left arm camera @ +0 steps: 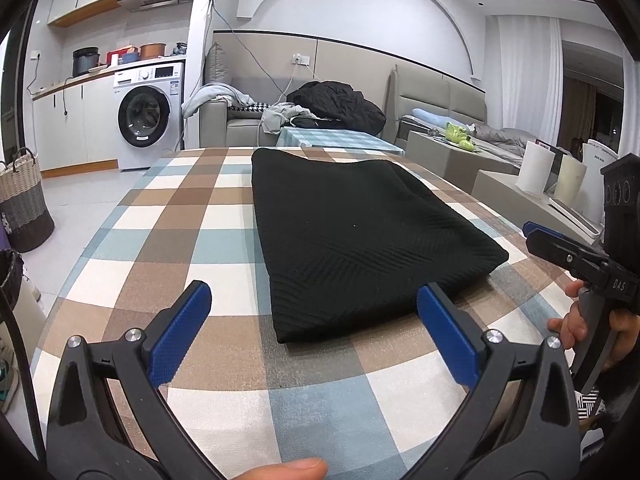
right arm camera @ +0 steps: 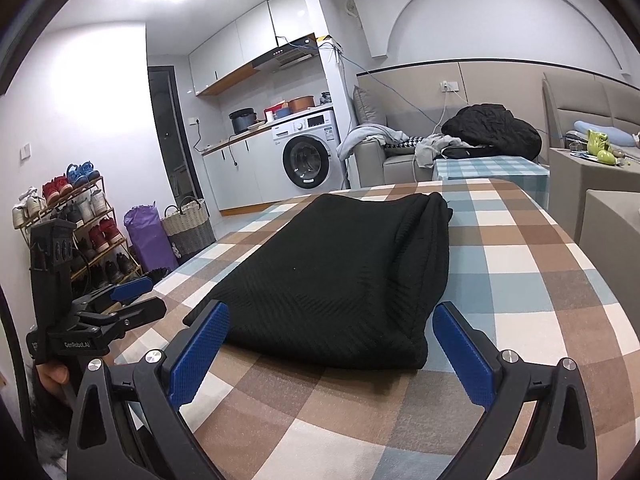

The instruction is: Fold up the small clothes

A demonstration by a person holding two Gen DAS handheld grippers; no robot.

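Hovering both grippers, left and right, jaws apart and empty, at the near edge of the black garment lying folded on the checked table. Pinching only the top layer could undo the fold.

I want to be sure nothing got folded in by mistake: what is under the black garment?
The black garment lies flat on the checked tablecloth, which shows all around it. Whatever sits directly beneath or between its folded layers is covered and cannot be seen.
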